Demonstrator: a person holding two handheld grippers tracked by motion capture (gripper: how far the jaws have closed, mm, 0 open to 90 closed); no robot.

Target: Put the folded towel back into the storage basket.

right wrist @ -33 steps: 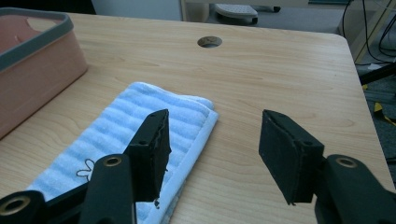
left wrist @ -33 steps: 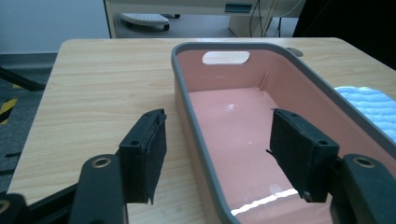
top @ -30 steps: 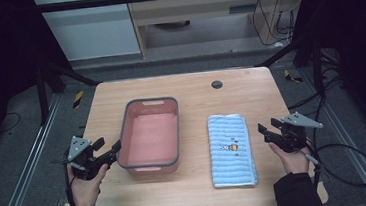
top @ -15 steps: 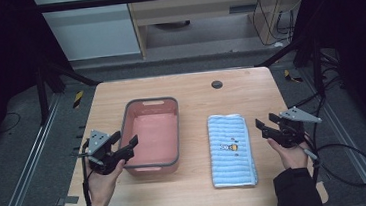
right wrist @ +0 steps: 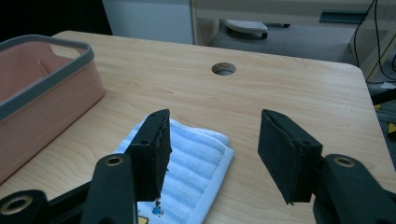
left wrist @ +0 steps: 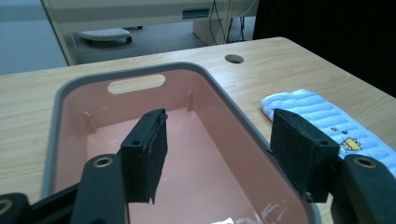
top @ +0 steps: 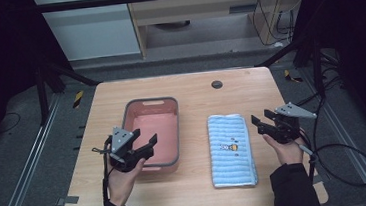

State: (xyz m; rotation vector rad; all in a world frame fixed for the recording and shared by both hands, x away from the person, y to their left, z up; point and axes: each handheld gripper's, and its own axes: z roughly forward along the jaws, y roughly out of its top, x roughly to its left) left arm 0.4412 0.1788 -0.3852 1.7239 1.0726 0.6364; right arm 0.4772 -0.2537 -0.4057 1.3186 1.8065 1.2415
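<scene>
Jaws of both grippers released and empty: left gripper point(top: 142, 147) over near-left corner of pink bin point(top: 153, 130), right gripper point(top: 264, 125) just right of folded blue towel point(top: 231, 149), long axis near-to-far on bench point(top: 195, 89), right of bin.

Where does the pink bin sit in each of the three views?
High view: pink bin left of centre, beside the left claw.
Left gripper view: bin fills the middle, beyond the open jaws.
Right gripper view: bin at the left edge.
Shared landmark: the round hole in the table.
</scene>
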